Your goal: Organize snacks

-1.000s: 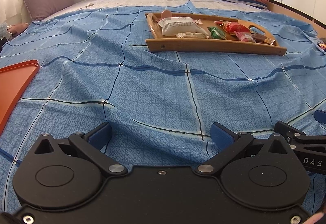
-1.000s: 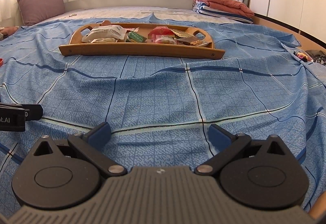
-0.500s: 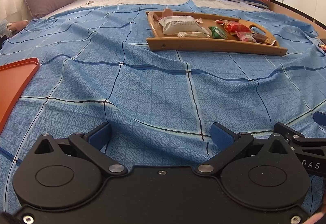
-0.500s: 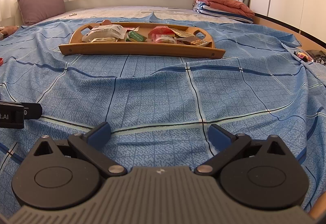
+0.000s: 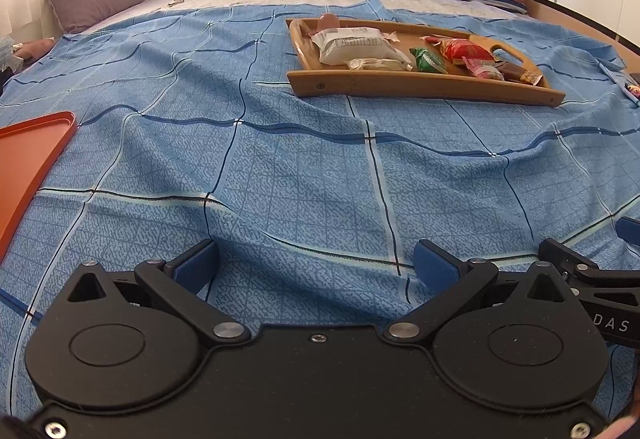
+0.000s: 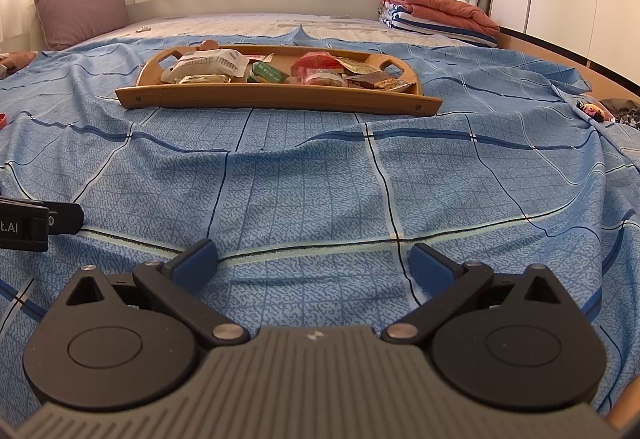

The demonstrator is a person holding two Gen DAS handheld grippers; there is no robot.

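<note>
wooden tray (image 6: 280, 101) sits well ahead of both claws on the blue checked bedspread (image 6: 320, 191), and the snacks (image 6: 280, 69) all lie heaped inside it: a big white packet (image 5: 352, 45) toward the left end, a green packet (image 5: 428, 61) about the middle, a red packet (image 5: 464, 49) and some darker bars toward the right. the left claw (image 5: 316, 265) hangs low over the cloth with its blue pads spread wide and nothing between them; the right claw (image 6: 314, 259) is just the same, released and empty, and the two sit side by side, each one's edge showing in the other's view. off to the left of the left claw an orange tray (image 5: 28, 167) pokes in, and the part i can see of it is bare. judging by that, the scene fits two readings: snacks waiting in the wooden tray to be sorted out, or snacks already gathered into it with the claws pulled back. i can't settle which from here, so i won't name a next move; any reach to the snacks would mean crossing a good stretch of rumpled cloth and picking thin, slippery wrappers out of a crowded pile. as for writing, the right claw's side reads "das" from the left view, and the left claw's side shows "t.ai" from the right view. the white packet carries small print, too fine to read.
</note>
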